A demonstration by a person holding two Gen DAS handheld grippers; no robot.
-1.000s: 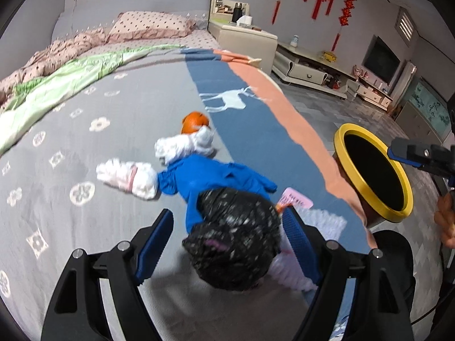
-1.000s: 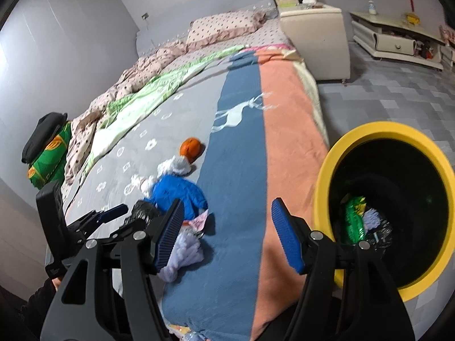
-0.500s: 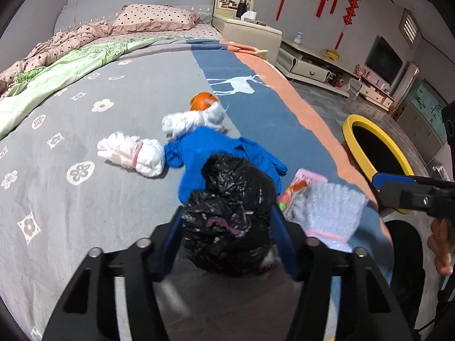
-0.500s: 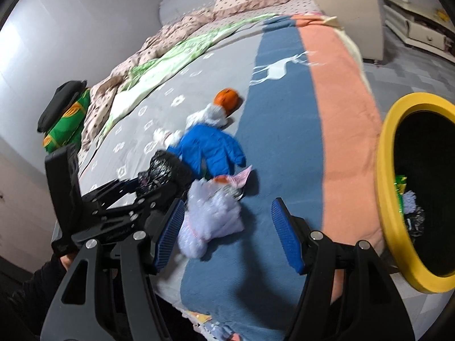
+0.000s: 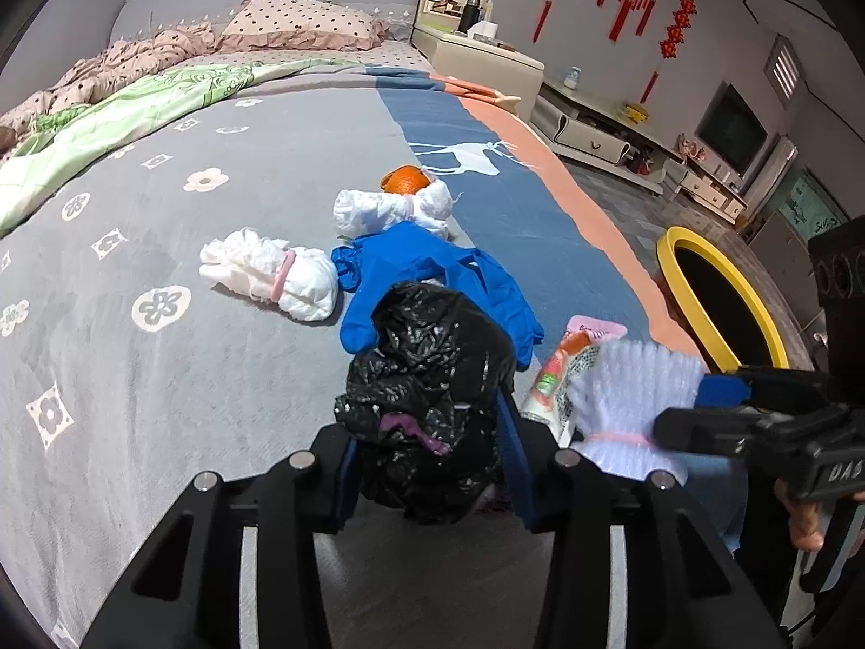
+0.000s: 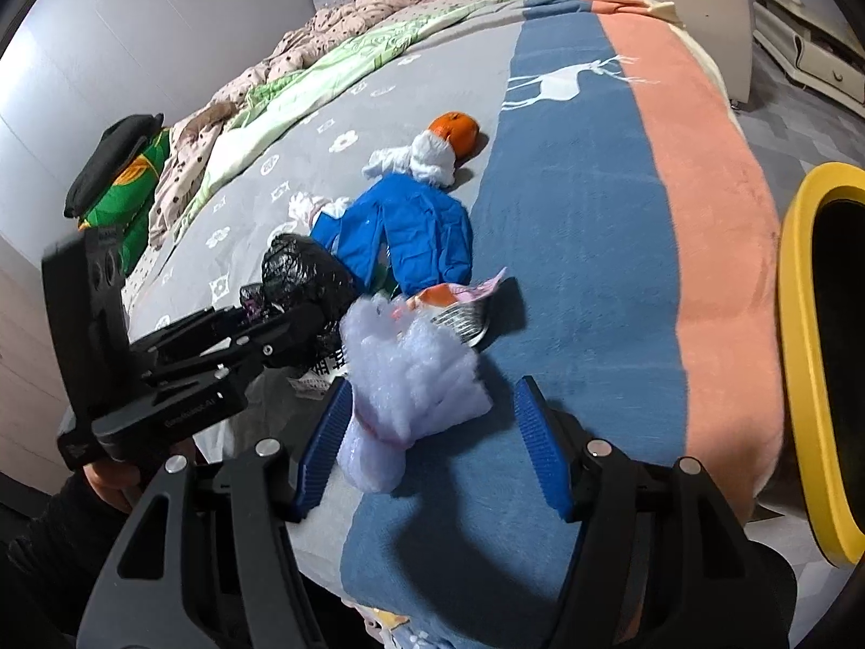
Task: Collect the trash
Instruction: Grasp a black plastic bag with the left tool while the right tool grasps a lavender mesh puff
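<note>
Left gripper (image 5: 427, 449): its blue pads press both sides of the crumpled black plastic bag (image 5: 427, 395), jaws narrowed to the bag's width.
Right gripper (image 6: 432, 443): jaws wide apart, straddling the pale lilac bubble-wrap bundle tied with a pink band (image 6: 411, 389); the left pad sits just beside the bundle, the right pad stands clear of it; nothing gripped.
Black bag, place: on the grey flowered bedspread (image 5: 162, 189), touching the near edge of the blue rubber glove (image 5: 427, 270).
Other trash around the glove: two white tissue wads (image 5: 270, 278), one beside it, one beyond it; orange peel (image 5: 405, 179) behind the far wad; a pink-and-red printed wrapper (image 5: 562, 362) near the glove's fingertips, against the lilac bundle.
Yellow-rimmed black bin (image 5: 719, 303): on the floor, well beyond the glove, past the bed's edge.
Change since half a second ago: the right gripper has moved in from beside the lilac bundle to bracket it; the left gripper keeps its clamp on the black bag.
</note>
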